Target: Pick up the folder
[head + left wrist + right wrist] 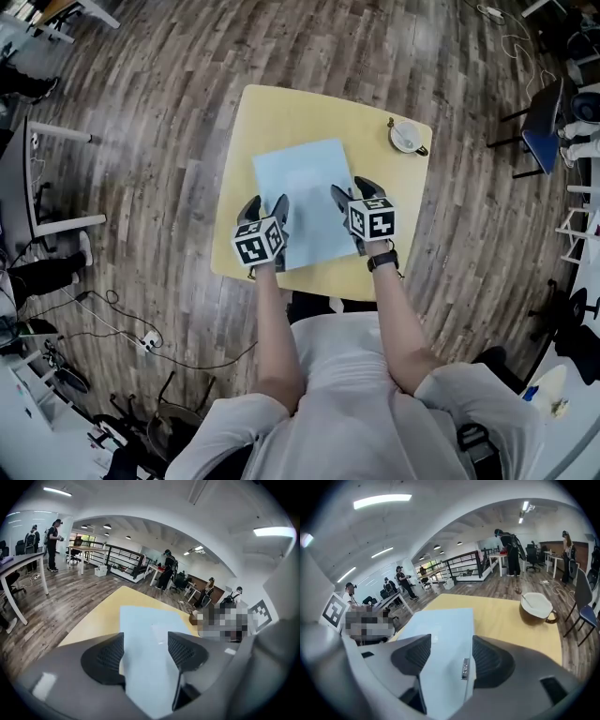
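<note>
While the folder (305, 202) lies flat mid-frame on the counter (272, 112), we hold the left hand-held gripper (266, 208) and right hand-held gripper (354, 192) over its 2 lower side edges, jaws wide apart, clamping nothing.

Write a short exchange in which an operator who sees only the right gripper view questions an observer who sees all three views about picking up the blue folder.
Operator: My right gripper is open over the folder. Where is the left gripper?
Observer: In the head view, the left gripper is over the folder's near left corner.
Operator: Are its jaws open too?
Observer: Yes. The left gripper view shows them apart. The folder shows in the gap between them and is not pinched.
</note>
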The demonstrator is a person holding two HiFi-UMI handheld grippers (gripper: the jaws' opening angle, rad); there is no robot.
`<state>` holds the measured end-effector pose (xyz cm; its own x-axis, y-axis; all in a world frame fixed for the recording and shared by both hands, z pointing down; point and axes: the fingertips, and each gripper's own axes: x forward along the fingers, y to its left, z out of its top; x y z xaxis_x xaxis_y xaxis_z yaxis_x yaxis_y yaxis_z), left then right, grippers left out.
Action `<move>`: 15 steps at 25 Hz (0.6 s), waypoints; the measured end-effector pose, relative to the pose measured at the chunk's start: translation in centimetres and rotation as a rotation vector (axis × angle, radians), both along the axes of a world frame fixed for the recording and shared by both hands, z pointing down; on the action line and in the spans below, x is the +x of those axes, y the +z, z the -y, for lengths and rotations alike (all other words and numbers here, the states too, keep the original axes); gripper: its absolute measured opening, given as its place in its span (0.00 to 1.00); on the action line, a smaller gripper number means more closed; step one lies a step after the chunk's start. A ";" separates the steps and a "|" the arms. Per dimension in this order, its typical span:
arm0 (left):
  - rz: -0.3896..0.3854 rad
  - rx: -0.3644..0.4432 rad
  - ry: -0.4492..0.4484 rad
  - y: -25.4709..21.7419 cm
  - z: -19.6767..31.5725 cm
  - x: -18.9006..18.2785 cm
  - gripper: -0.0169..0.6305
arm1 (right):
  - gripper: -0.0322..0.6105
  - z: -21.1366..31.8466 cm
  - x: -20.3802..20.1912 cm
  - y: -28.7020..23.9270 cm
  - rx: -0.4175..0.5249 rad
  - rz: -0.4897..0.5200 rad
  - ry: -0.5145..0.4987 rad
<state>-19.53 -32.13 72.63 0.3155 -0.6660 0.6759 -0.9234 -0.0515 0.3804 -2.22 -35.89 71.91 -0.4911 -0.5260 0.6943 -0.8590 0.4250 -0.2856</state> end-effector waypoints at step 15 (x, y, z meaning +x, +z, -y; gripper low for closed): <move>-0.145 -0.166 -0.105 6.4 -0.9 1.0 0.68 | 0.53 -0.1 0.0 5.9 -0.162 0.124 0.036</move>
